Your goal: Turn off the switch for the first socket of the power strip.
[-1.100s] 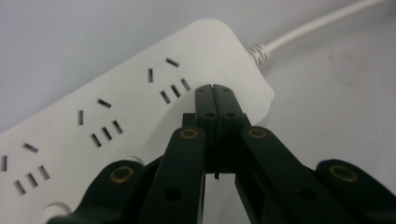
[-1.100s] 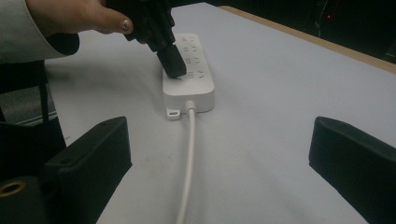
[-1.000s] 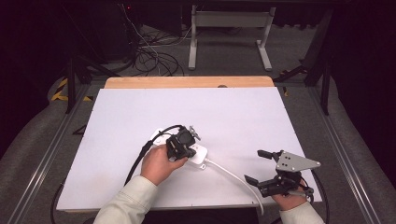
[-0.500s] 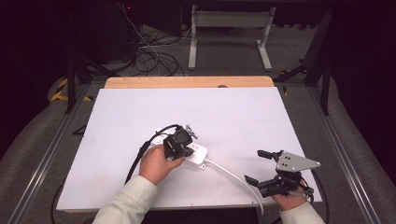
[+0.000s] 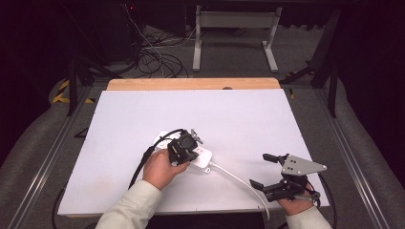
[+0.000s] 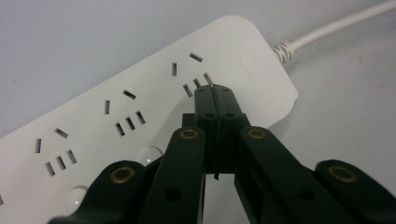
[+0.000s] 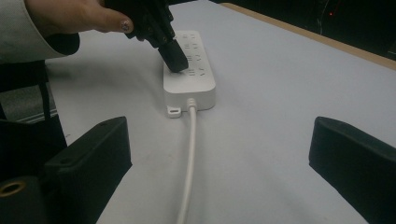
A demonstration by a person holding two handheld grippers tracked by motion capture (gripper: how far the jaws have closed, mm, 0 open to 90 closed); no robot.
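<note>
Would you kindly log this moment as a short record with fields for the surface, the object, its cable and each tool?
surface: white table top
object: white power strip, lying flat, sockets up
cable: white cord leaving the strip's near end toward the person's right
left tool: jaws shut, tips down on the strip's end socket group
right tool: jaws open, holding nothing, off to the right near the table's front edge

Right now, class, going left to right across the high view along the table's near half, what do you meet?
Left hand → left gripper → power strip → white cord → right gripper
</note>
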